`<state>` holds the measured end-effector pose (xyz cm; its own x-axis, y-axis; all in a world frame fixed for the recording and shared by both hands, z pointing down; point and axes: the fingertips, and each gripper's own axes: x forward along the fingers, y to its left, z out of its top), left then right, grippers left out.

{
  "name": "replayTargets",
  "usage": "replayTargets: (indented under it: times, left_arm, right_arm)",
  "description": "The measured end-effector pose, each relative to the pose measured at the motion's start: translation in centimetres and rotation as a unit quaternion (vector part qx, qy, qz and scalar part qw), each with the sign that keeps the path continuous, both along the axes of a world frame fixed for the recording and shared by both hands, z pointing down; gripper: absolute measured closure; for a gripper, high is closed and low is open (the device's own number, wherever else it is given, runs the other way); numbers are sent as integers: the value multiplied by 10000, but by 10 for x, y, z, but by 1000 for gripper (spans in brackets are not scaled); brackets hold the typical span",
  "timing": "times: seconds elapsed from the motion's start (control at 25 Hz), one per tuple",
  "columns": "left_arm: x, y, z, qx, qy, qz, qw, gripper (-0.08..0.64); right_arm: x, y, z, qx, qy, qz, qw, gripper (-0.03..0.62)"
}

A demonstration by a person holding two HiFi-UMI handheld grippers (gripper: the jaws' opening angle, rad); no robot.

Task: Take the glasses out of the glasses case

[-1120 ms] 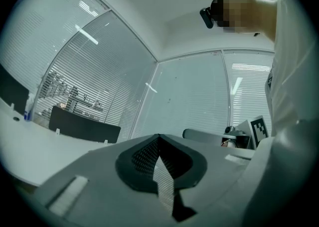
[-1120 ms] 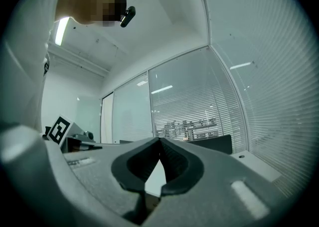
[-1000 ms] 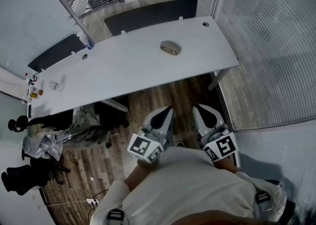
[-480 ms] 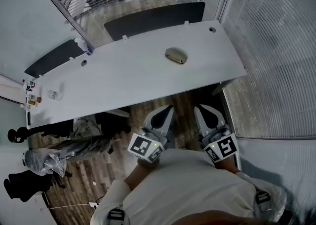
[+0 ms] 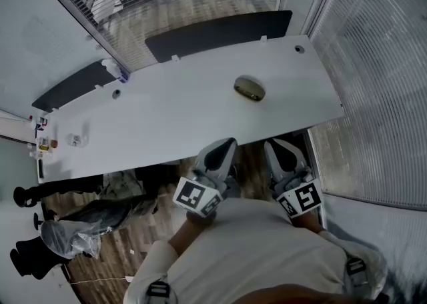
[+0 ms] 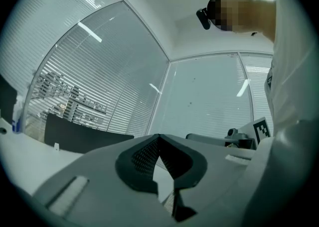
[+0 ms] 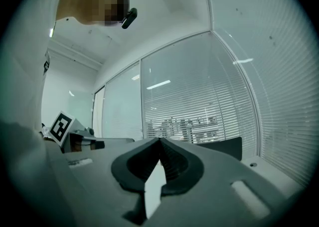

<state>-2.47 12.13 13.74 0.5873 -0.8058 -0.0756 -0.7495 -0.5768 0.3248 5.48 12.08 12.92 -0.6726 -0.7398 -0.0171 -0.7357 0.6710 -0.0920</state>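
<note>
A small olive-brown glasses case (image 5: 249, 88) lies closed on the long white desk (image 5: 167, 116), right of its middle and toward the far edge. My left gripper (image 5: 228, 144) is shut with nothing in it, its tips just over the desk's near edge. Close to its right, my right gripper (image 5: 275, 145) is also shut and empty, pointing at the desk. Both are held near my chest, well short of the case. In the left gripper view the left gripper (image 6: 158, 136) shows closed jaws against glass walls; in the right gripper view the right gripper (image 7: 160, 140) shows the same. No glasses are visible.
Dark panels (image 5: 217, 32) stand along the desk's far side, with blinds and glass walls behind. Small bottles (image 5: 47, 143) and a clear cup (image 5: 75, 140) sit at the desk's left end. Under it at the left are bags (image 5: 73, 233) and a black chair (image 5: 30, 196). A slatted glass wall (image 5: 380, 89) runs along the right.
I have moved forward toward the desk with both grippers: the desk's near edge now meets the gripper tips, and the case appears lower and farther right. Both grippers stay shut.
</note>
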Motion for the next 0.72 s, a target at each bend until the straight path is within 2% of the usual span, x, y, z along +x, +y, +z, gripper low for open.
replayTargets:
  times: [0.4, 0.72]
  left_arm:
    - [-42, -64, -2, -6, 56, -37, 10000, 560]
    - [-50, -88, 4, -31, 63, 46, 10000, 560]
  right_arm:
    - [-44, -65, -7, 217, 141, -10, 9997, 592]
    - [-52, -85, -1, 206, 161, 91, 9996, 592]
